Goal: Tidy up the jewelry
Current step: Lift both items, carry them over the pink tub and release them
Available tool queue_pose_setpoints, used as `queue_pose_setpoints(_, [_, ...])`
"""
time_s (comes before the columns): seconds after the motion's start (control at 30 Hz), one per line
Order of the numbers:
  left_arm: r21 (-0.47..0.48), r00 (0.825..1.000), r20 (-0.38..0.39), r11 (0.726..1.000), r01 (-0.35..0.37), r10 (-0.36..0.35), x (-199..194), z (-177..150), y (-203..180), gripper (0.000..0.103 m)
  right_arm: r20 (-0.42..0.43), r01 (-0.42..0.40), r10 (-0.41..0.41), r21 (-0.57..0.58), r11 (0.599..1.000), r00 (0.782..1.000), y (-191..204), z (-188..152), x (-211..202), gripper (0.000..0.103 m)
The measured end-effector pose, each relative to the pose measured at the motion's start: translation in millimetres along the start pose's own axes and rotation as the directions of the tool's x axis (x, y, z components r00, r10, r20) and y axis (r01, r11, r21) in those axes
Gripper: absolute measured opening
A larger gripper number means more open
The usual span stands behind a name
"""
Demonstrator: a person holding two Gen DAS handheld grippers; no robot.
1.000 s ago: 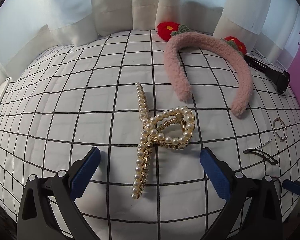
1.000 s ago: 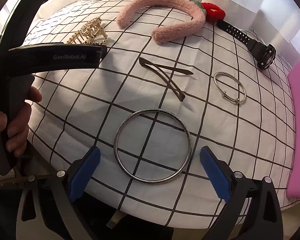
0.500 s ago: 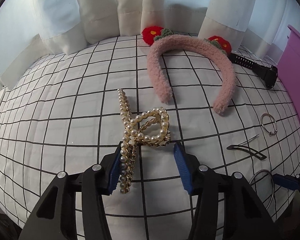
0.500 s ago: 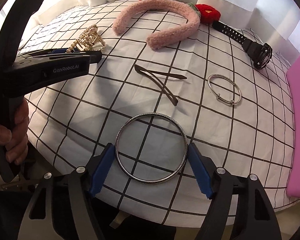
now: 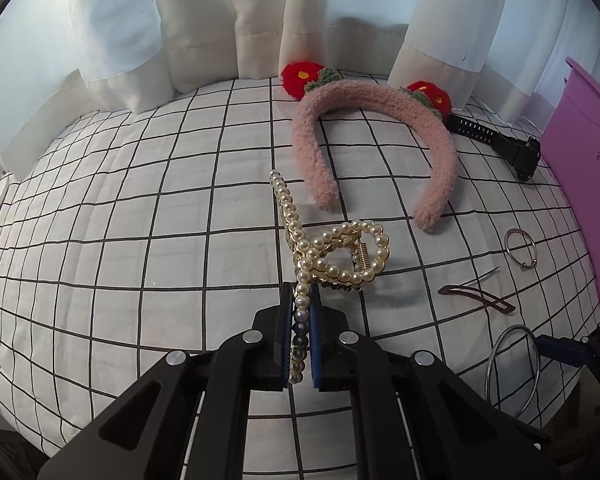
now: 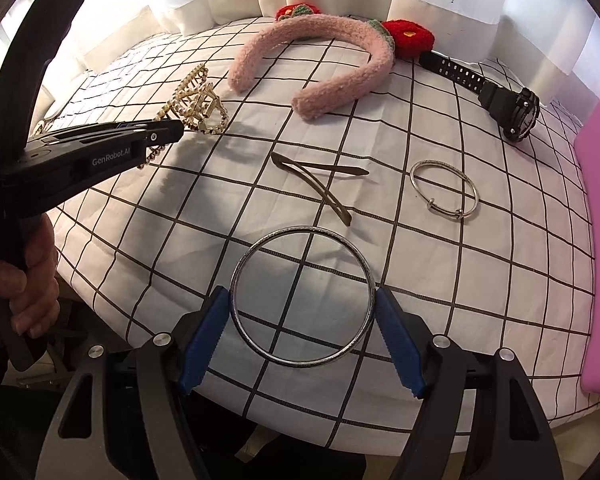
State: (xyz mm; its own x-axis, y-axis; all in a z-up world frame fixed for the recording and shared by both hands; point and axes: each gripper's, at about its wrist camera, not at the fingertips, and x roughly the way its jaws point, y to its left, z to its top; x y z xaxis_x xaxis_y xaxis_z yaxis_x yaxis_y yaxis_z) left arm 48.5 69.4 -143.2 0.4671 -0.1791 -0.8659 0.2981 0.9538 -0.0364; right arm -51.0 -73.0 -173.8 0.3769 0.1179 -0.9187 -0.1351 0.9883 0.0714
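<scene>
Nothing is yet sorted: the pearl clip (image 5: 332, 256) is pinched by the left tool (image 5: 301, 320), the large bangle (image 6: 302, 298) bracketed (seemingly touched) by the right tool (image 6: 300, 320)

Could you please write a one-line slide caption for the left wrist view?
Left gripper shut on the pearl-studded gold hair claw on the black-grid white cloth, pink fuzzy headband beyond.

Silver bangle (image 6: 302, 298) between the right tool's (image 6: 300, 336) blue pads (image 6: 398, 346), touching both, on checked cloth (image 6: 480, 280)
</scene>
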Motion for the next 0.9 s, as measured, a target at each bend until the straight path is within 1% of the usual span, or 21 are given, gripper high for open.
queue_pose_setpoints(0.27, [-0.014,0.999,0.034,1.000,0.001,-0.001,-16.4,9.3,6.5,0.008,0.050,0.000,0.000,0.008,1.000,0.999,-1.1,5.9,-17.7,0.072])
queue_pose_setpoints(0.57, [0.019,0.996,0.090,1.000,0.017,-0.019,-41.7,29.0,-6.7,0.008,0.133,0.008,-0.012,0.030,1.000,0.991,-13.2,21.6,-54.3,0.072])
queue_pose_setpoints(0.73, [0.058,0.992,0.123,0.998,0.032,-0.039,-55.4,43.4,-24.9,0.008,0.196,0.026,-0.038,0.061,0.998,0.980,-25.8,29.3,-85.1,0.072])
queue_pose_setpoints(0.9, [0.105,0.984,0.161,0.993,0.055,-0.072,-73.6,62.0,-50.4,0.008,0.270,0.040,-0.064,0.094,0.995,0.961,-43.3,35.7,-120.6,0.072])
